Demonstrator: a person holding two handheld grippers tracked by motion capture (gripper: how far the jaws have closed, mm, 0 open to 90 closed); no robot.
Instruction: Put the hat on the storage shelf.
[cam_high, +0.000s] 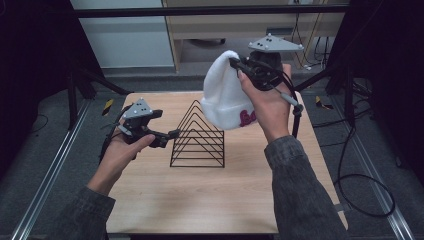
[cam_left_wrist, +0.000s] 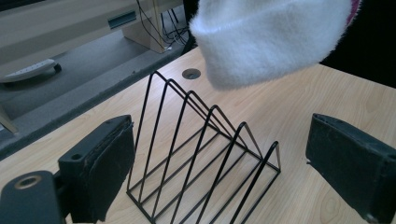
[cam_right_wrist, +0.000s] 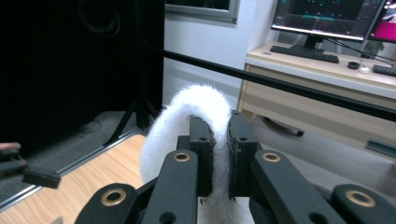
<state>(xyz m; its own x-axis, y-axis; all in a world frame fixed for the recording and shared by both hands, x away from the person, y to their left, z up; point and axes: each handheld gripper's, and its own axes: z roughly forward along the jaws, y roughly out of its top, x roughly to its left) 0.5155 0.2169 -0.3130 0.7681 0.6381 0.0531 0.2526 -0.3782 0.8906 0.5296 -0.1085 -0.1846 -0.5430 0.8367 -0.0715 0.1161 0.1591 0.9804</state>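
White and fuzzy, that's the knit beanie (cam_high: 225, 92) up in the air over the far right part of the wooden table (cam_high: 200, 200), and it's the biggest soft thing in play. Its pile looks thick and fluffy, almost like fleece, with a rolled cuff at the bottom and pink-red lettering on that cuff, partly hidden behind the person's right hand (cam_high: 267, 107). The crown points up and away, the cuff hangs down toward the table without touching it. From the left gripper view the beanie (cam_left_wrist: 271, 39) hangs above the rack, clear of it, its hairy edge catching the light, a sliver of pink at the top right corner.

Now the grip: the right gripper (cam_right_wrist: 219, 158) has its two black jaws pinched tight on a fold of the beanie (cam_right_wrist: 187, 116), the white fabric bulging up and over the left jaw in its own view. In the high view the right gripper (cam_high: 250, 67) sits behind the crown, grey three-cornered plate on top.

Down on the table, the black wire rack (cam_high: 198, 137) stands upright near the middle, a row of triangular loops on a rectangular base, with nothing in its slots.

Smallest player: the left gripper (cam_high: 167, 137), held low just left of the rack, jaws standing wide apart with nothing between the pads; in its own view the left gripper (cam_left_wrist: 219, 158) frames the rack (cam_left_wrist: 201, 158) between them
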